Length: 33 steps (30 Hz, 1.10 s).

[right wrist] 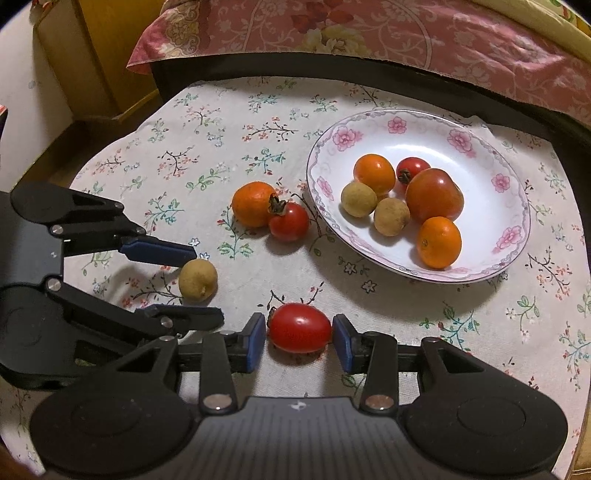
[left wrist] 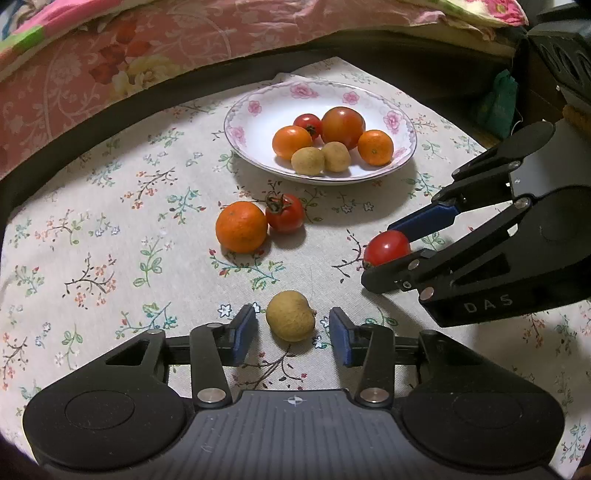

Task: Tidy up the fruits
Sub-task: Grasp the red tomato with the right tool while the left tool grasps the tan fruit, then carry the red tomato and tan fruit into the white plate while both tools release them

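A white plate with pink flowers (left wrist: 258, 110) (right wrist: 461, 125) holds several fruits: tomatoes, oranges and longans. On the cloth lie an orange (left wrist: 241, 226) (right wrist: 253, 203) and a stemmed tomato (left wrist: 285, 213) (right wrist: 289, 221), touching. My left gripper (left wrist: 291, 325) (right wrist: 199, 284) is open around a yellow-brown longan (left wrist: 290, 315) (right wrist: 197, 279), with gaps on both sides. My right gripper (right wrist: 299, 334) (left wrist: 388, 254) brackets a small red tomato (right wrist: 299, 328) (left wrist: 386, 248) on the cloth; the blue pads sit at its sides and seem to touch it.
A floral tablecloth (left wrist: 110, 240) (right wrist: 207, 147) covers the small table. A pink floral bedspread (left wrist: 129, 55) (right wrist: 369, 33) runs behind the table's dark far edge. A dark box (left wrist: 569, 66) stands at the far right, a yellow cabinet (right wrist: 99, 62) at the far left.
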### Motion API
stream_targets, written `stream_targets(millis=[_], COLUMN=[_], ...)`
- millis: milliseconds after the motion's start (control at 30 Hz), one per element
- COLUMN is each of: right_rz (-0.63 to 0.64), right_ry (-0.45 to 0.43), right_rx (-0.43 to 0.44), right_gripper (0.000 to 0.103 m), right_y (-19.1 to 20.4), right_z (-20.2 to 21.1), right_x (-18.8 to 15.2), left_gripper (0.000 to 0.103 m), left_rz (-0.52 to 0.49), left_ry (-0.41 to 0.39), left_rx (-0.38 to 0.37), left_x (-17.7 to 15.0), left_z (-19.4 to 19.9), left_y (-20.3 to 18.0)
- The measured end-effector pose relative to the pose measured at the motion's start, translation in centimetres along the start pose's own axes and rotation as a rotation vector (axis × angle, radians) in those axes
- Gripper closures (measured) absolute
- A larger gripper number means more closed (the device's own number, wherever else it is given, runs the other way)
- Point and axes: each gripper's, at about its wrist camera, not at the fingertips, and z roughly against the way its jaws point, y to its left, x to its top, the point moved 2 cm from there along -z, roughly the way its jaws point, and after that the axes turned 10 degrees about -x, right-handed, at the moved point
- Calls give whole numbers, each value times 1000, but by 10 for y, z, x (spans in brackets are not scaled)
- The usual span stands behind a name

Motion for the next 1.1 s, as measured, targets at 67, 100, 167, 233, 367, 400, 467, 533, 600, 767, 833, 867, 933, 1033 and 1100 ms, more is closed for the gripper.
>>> stream_targets(millis=[67,100,167,233,367,400,467,533,600,767,833,867,933,1033,1100], right_rz=[-5,-6,-5,1,1,2,-1,-3,-6,-17,-21,-23,-30,-40,-46], right_ry=[6,8,8,6,2,-1,-8,-10,-8,-8,-9,-9,-8,-5,-7], right_rx=[-1,-2,-2,-9,-8,-8,-8,-9,-11,-10,-10,-9,-10,-10,-9], right_gripper=[64,65,67,67,67,67,67,67,67,67,67,67,67,67,67], right_y=[-1,-1,-1,1,2,2,2,1,0,-3,-4,-5,-6,-10,-12], right_z=[0,0,0,1,3,3,5,6,6,6,6,6,5,5,5], right_x=[0,0,1,1,2,3,3,3,3,4,4,4,4,3,4], left_gripper=[59,60,62,63,65,65,65,66,66,64,63,63,63,63,65], left_rz=[-6,-8,-16,-26,-31,-34,-37,-41,-42,-14,-15,-16,-19,-21,-23], left_ry=[0,2,4,3,-4,-5,-5,-3,-1,4,0,-1,-3,-1,0], left_rx=[-1,-2,1,6,1,2,2,3,5,-4,-3,-3,-1,0,5], left_x=[0,0,0,1,2,3,3,2,2,1,2,2,2,1,0], left_z=[0,0,0,0,1,1,1,1,1,-4,-5,-5,-5,-4,-3], left_y=[0,-1,-2,-3,-4,-5,-6,-5,-5,0,-1,-1,-1,-2,-2])
